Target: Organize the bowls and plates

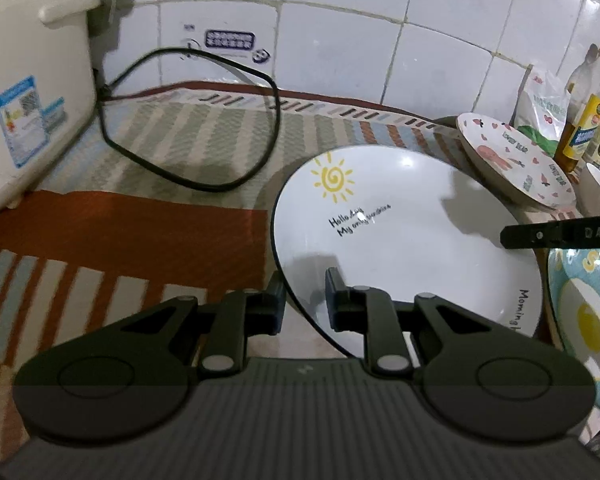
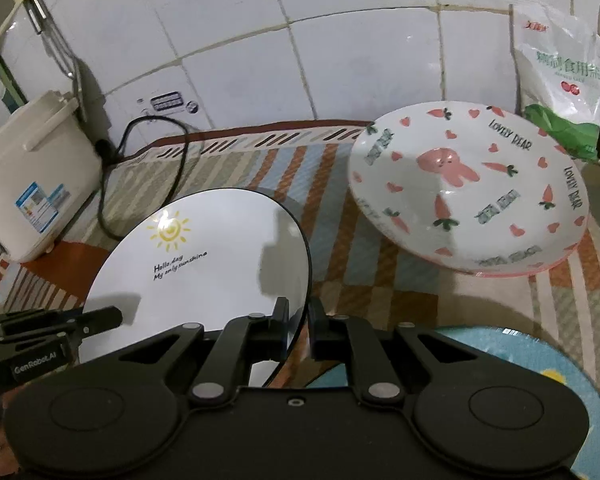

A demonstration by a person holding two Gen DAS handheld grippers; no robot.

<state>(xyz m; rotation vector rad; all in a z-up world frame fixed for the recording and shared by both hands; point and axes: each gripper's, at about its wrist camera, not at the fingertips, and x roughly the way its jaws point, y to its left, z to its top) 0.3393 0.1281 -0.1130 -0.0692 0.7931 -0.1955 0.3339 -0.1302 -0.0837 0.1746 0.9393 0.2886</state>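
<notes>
Pinching the sun-print plate [image 1: 400, 240] at opposite rims, your left gripper [image 1: 305, 300] and right gripper [image 2: 300, 324] are both clamped; uneven lifting could slip it onto the rabbit plate [image 2: 468, 192].

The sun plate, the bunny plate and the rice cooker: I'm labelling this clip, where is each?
sun plate [image 2: 204, 276]: right wrist view, bare white centre.
bunny plate [image 2: 472, 196]: right wrist view, centre beside the pink bunny.
rice cooker [image 1: 28, 92]: left wrist view, cream side wall.
</notes>
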